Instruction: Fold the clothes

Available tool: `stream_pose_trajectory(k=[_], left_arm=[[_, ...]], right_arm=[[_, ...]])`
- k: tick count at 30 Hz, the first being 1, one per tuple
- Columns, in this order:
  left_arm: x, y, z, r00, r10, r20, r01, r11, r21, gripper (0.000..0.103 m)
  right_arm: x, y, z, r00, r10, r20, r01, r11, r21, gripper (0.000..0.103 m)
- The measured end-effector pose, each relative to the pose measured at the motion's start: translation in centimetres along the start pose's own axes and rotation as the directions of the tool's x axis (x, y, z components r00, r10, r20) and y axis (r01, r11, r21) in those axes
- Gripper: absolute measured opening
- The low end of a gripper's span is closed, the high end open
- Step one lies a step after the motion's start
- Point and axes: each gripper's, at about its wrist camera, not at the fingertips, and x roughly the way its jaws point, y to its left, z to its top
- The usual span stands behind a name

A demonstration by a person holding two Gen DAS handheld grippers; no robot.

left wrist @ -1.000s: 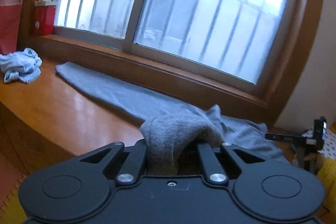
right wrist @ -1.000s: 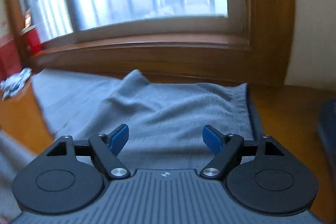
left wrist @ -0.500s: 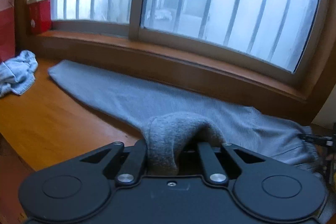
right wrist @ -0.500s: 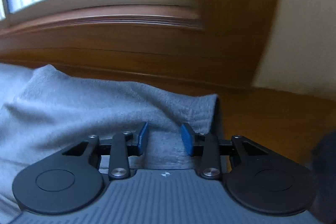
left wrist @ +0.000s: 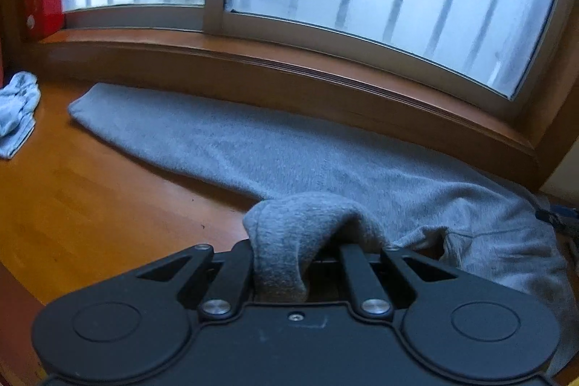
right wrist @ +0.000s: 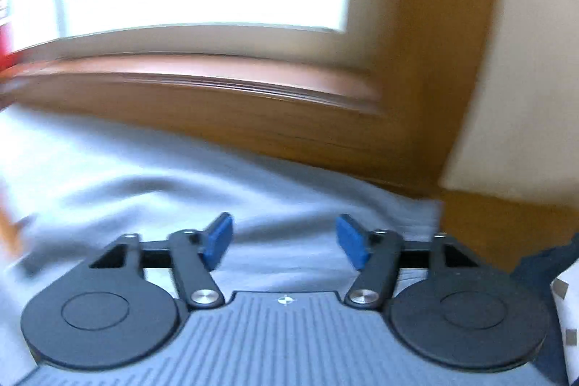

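Since the earlier frames, the left gripper (left wrist: pixel 289 252) has carried its bunched fold of the grey garment (left wrist: pixel 289 158) sideways along the wooden platform (left wrist: pixel 90 205), so the window sill (left wrist: pixel 289 67) now sits higher and the garment's long leg stretches further across the left wrist view. The right gripper (right wrist: pixel 284 237), which had narrowed its blue pads (right wrist: pixel 217 237) over the cloth half a second ago, now has them spread wide again and still opening; the grey fabric lies beneath and between them, but they press on nothing. Only the left view shows the whole garment: a long, soft, fleecy grey piece lying flat just beside the base of the window wall, tapering to a rounded end at the left, rumpled and thicker at the right. That view also shows a crumpled light blue cloth (left wrist: pixel 18 111) well apart at the left edge, and a red box (left wrist: pixel 41 6) on the sill. The left jaws are clamped tight on a humped fold of grey fabric that rises over them. The right view, blurred, shows only the garment's pale near end, the wood corner post (right wrist: pixel 445 60) and a cream wall (right wrist: pixel 524 78).
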Motion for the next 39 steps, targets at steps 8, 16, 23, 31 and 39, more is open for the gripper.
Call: stream_pose_trajectory(k=[8,16,23,31,39], left_arm=[[7.1,2.1,2.3,0.995,-0.059,-0.081,0.063,0.997,0.054,0.007],[12.7,1.8,4.5,0.981,-0.079,-0.179,0.111,0.977,0.181,0.015],[9.7,4.0,4.2,0.977,-0.082,-0.197,0.129,0.963,0.238,0.074],[5.3,5.7,4.2,0.99,-0.117,-0.075,0.133,0.954,0.268,0.082],[0.8,4.6,-2.9,0.983,-0.174,-0.059,0.184,0.937,0.297,0.084]], right_arm=[[-1.5,3.4,-5.8,0.995,0.04,-0.096,-0.021,0.982,0.188,0.082],[-1.9,7.2,-6.4,0.985,-0.153,-0.085,0.166,0.97,0.178,0.081],[-3.8,16.1,-2.0,0.985,0.158,0.061,-0.168,0.962,0.216,0.081],[3.4,28.5,-0.6,0.954,0.283,-0.095,-0.285,0.958,-0.012,0.078],[-0.5,26.2,0.4,0.968,0.25,0.024,-0.251,0.959,0.129,0.078]])
